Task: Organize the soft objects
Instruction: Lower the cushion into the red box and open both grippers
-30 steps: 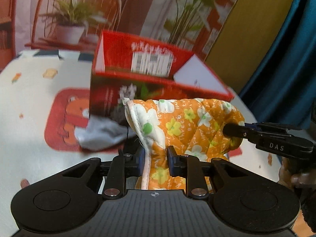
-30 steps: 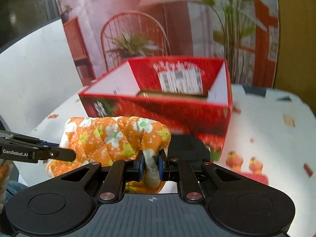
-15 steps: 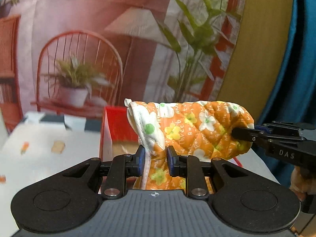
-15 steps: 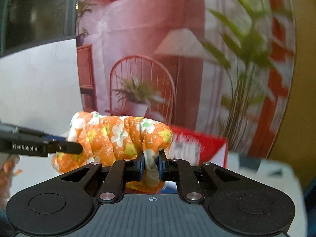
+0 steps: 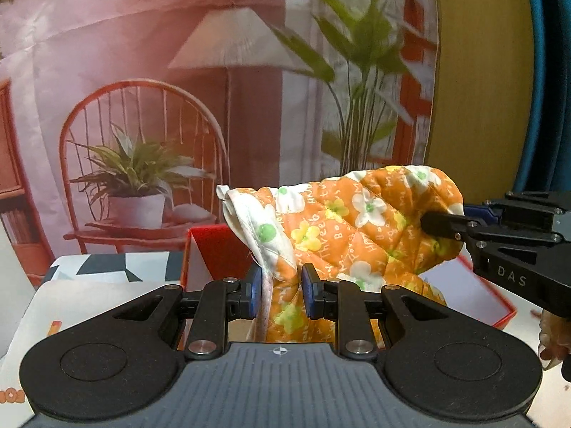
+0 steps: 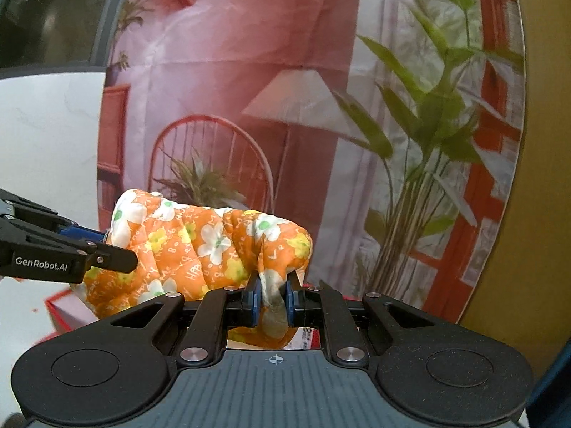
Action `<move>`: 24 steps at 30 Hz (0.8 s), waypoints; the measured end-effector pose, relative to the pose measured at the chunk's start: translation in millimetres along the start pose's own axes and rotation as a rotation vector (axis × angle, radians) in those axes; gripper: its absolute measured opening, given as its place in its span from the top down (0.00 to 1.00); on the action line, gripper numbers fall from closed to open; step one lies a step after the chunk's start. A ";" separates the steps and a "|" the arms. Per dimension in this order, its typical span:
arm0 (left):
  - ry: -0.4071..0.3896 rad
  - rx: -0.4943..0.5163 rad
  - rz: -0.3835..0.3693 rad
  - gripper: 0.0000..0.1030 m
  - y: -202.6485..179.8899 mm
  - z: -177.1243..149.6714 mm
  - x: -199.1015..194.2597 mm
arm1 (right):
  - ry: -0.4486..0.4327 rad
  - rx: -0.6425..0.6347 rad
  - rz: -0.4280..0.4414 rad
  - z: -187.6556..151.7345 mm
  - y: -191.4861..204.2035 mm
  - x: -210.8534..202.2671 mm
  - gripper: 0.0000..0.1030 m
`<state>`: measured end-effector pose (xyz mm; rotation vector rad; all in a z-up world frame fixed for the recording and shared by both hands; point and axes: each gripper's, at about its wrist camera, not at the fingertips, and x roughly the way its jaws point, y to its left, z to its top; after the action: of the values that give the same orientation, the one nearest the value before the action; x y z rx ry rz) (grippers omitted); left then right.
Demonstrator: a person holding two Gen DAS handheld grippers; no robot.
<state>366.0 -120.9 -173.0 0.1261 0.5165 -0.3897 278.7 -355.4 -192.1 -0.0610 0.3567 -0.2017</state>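
An orange quilted cloth with white and yellow flowers (image 5: 349,228) hangs bunched in the air between both grippers. My left gripper (image 5: 279,294) is shut on its white-lined left end. My right gripper (image 6: 272,301) is shut on the other end of the cloth (image 6: 200,246). In the left wrist view the right gripper (image 5: 442,224) reaches in from the right, biting into the cloth's right end. Seen from the right wrist, the left gripper (image 6: 117,258) comes in from the left. Below the cloth sits the open red cardboard box (image 5: 214,246), mostly hidden.
The box stands on a white patterned tablecloth (image 5: 89,296). Behind it hangs a printed backdrop of a red chair, potted plant and lamp (image 5: 228,82). A yellow wall and blue curtain (image 5: 549,82) lie to the right. A person's hand (image 5: 553,335) shows at the right edge.
Both grippers have lifted the orange cloth up and toward the box; the box front and grey cloth have dropped out of view, and the backdrop now fills both views.
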 end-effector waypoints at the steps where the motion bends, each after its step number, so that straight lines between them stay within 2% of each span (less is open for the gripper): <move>1: 0.010 0.000 -0.003 0.76 1.4 -3.5 2.3 | 0.004 0.003 -0.002 -4.8 -1.0 4.1 0.88; 4: 0.054 -0.021 -0.019 0.76 6.2 -7.7 16.0 | 0.028 0.015 0.000 -17.3 -1.2 14.1 0.88; 7: 0.132 -0.102 -0.064 0.76 19.6 -15.0 29.4 | 0.065 0.036 0.015 -29.5 -2.6 22.5 0.88; 11: 0.191 -0.194 -0.069 0.76 33.6 -28.0 38.6 | 0.112 0.062 0.032 -41.9 -3.0 27.7 0.88; 16: 0.230 -0.195 -0.070 0.74 30.6 -34.7 41.9 | 0.166 0.150 0.057 -51.4 -2.9 29.2 0.88; 18: 0.225 -0.188 -0.079 0.67 30.7 -32.5 40.9 | 0.184 0.164 0.066 -53.7 -1.8 30.0 0.88; 21: 0.211 -0.178 -0.081 0.46 30.0 -28.1 39.3 | 0.204 0.180 0.072 -54.2 -1.9 31.8 0.88; 22: 0.204 -0.174 -0.085 0.36 29.2 -26.6 37.1 | 0.210 0.187 0.074 -54.8 -1.7 32.4 0.88; 24: 0.181 -0.172 -0.094 0.34 29.1 -25.1 32.9 | 0.225 0.204 0.072 -55.4 -2.7 34.3 0.88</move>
<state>392.3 -99.6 -210.6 -0.0293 0.7335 -0.4260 290.2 -366.5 -255.4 0.1766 0.5600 -0.1735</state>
